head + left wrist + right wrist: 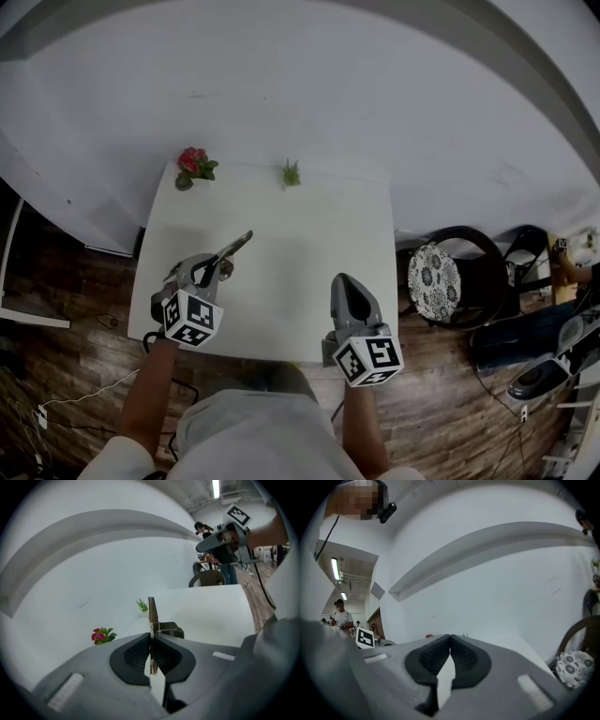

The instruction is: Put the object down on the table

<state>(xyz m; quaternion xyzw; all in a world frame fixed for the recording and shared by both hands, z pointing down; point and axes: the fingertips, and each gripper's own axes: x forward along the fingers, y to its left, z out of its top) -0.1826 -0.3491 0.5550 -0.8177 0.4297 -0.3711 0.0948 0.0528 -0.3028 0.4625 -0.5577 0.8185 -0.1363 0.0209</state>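
Note:
My left gripper (pixel 222 262) is shut on a thin flat metal tool (pixel 239 246), whose blade sticks out past the jaws toward the middle of the white table (pixel 309 234). In the left gripper view the tool (pixel 151 610) shows edge-on, pinched between the black pads (pixel 136 653), and it is tilted down over the tabletop. Whether it touches the table I cannot tell. My right gripper (pixel 343 281) hangs over the table's near right edge, shut with nothing in it; its pads (pixel 464 654) meet at the tip.
A small red flower (pixel 194 164) and a small green plant (pixel 292 173) stand along the table's far edge by the white wall. To the right of the table is a dark chair with a patterned cushion (pixel 433 279). The floor is wood.

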